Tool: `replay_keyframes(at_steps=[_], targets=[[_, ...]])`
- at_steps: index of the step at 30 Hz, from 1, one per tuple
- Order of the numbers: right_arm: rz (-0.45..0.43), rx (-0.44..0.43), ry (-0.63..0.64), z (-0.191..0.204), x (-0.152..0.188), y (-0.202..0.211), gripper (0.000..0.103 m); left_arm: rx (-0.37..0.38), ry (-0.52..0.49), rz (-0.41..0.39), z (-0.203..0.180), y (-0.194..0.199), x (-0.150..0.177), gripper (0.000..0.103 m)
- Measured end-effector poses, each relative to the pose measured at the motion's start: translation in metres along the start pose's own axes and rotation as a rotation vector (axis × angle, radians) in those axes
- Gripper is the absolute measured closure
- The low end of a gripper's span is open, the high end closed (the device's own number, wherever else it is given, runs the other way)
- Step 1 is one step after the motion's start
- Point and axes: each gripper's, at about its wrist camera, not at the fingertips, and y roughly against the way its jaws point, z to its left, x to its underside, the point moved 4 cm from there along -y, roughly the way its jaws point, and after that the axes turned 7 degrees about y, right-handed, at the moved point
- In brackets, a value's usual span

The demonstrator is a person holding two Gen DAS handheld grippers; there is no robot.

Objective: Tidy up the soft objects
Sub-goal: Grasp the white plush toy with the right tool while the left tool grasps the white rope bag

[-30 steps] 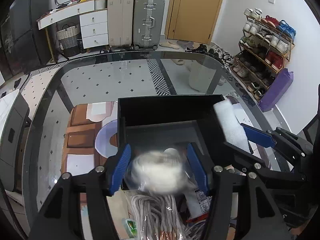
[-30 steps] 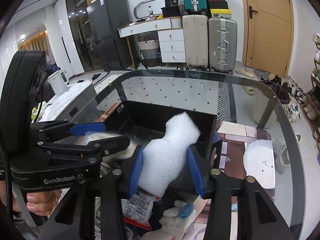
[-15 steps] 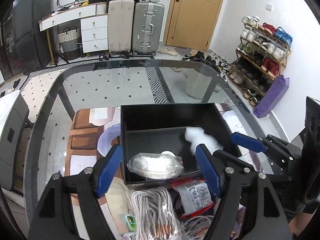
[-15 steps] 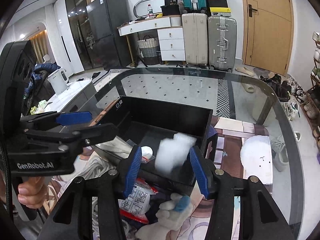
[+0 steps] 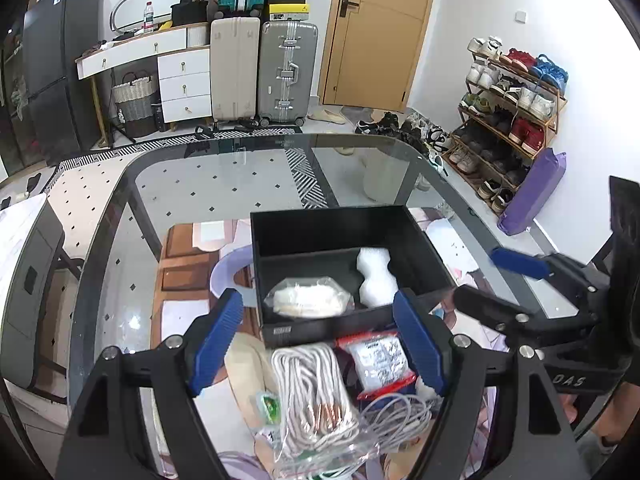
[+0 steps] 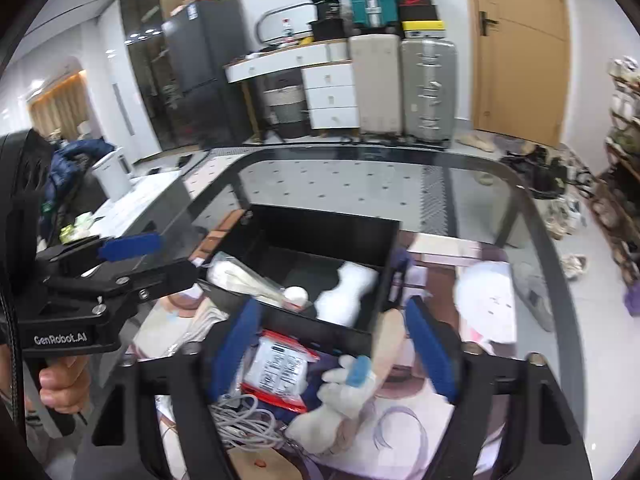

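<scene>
A black open box [image 5: 416, 236] [image 6: 320, 224] stands on the glass table. Inside it lie a clear bag of white soft stuff [image 5: 308, 300] [image 6: 240, 276] on the left and a white foam piece [image 5: 374, 276] [image 6: 344, 292] on the right. My left gripper [image 5: 318, 344] hovers over the box's near edge, jaws opening, with nothing gripped. My right gripper [image 6: 334, 350] hangs beside it on the right, jaws opening and empty as well. Each gripper shows in the other's view: the right gripper [image 5: 500, 288], the left gripper [image 6: 144, 260].
In front of the box lie a red-edged packet [image 5: 378, 356] [image 6: 276, 368], a bagged coil of white rope [image 5: 312, 388], a grey cable [image 5: 396, 412] and a white plush toy [image 6: 344, 392]. A printed mat [image 6: 420, 432] covers the near table. Suitcases and a shoe rack stand beyond.
The left gripper let go of the bag and the right let go of the foam piece; both now lie in the box. Both grippers opened and drew back and up.
</scene>
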Motion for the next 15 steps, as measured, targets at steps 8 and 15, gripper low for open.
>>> replay_keyframes(at_steps=[8,15], targets=[[0.039,-0.047,-0.011,0.007,0.017,0.005,0.007,-0.015,-0.008,0.050,0.005,-0.006,0.018,0.024],[0.106,-0.068,-0.030,0.008,0.036,-0.012,0.005,-0.035,-0.027,0.094,0.009,-0.019,0.035,0.024]])
